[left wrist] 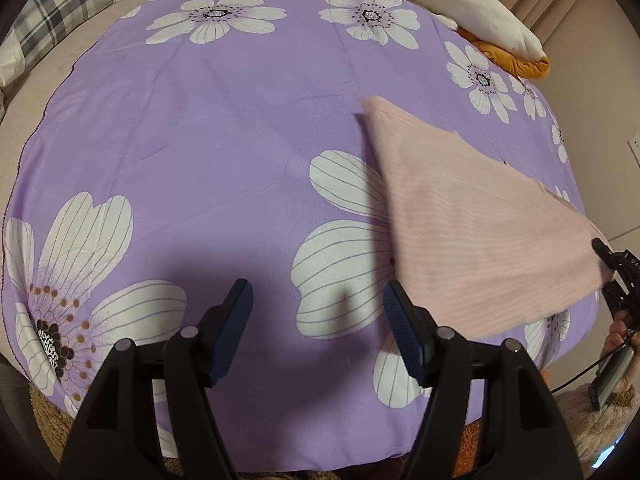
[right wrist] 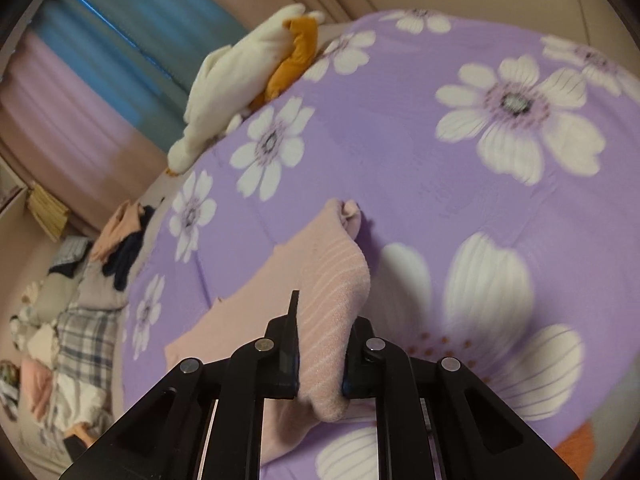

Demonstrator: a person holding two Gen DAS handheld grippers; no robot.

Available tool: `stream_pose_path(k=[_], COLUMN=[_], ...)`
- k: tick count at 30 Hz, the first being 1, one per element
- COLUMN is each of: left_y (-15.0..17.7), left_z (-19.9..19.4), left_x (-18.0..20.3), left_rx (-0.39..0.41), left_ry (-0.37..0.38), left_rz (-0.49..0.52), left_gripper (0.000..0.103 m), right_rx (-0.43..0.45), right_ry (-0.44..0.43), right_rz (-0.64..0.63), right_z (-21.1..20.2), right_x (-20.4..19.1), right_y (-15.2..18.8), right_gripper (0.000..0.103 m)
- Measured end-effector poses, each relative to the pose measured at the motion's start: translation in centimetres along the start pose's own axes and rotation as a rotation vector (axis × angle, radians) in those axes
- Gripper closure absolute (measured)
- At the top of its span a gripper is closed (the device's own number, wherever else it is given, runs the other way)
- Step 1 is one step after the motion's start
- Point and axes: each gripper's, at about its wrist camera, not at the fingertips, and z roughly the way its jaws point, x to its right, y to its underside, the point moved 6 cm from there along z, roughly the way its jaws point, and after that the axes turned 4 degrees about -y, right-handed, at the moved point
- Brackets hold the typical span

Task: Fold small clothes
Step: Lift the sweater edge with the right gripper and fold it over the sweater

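Left gripper (left wrist: 318, 312) spread wide, holding nothing, hovering over purple floral sheet (left wrist: 224, 128). Pink ribbed garment (left wrist: 472, 240) at 3 o'clock in left view, lifted off sheet. Right gripper (right wrist: 320, 354) clamped on garment's bunched edge (right wrist: 328, 344), far corner drooping toward 12 o'clock.

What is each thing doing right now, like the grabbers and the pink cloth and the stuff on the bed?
left gripper: open, empty, above the sheet.
right gripper: shut on the pink cloth.
pink cloth: one end lifted, the rest trailing on the sheet.
purple flowered sheet: spread flat.
white plush toy: lying at the sheet's edge.
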Motion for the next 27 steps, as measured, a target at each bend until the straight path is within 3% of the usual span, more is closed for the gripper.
stream_pose_path(k=[5,10,19,27], left_y=[0.2,0.4,0.7,0.7], left_z=[-0.2,-0.4,-1.0,-1.2], left_x=[0.1,0.2,-0.4,-1.1], left_rx=[0.001,0.001,0.011,0.012], left_ry=[0.006,0.010,0.003,-0.004], left_rz=[0.003,0.004,-0.017,-0.034], left_gripper=[0.034,0.033,0.031,0.030], right_rx=[0.016,0.009,-0.060,-0.260], right_ry=[0.060,0.117,-0.026,-0.145], right_rz=[-0.037,-0.233,-0.587,-0.746], right_z=[-0.9,-0.1,1.7,5.4], right_x=[-0.2,-4.2,-14.8,-18.6], right_y=[-1.0,-1.2,2.9,10.9], right_gripper=[0.089,0.089,0.089,0.089])
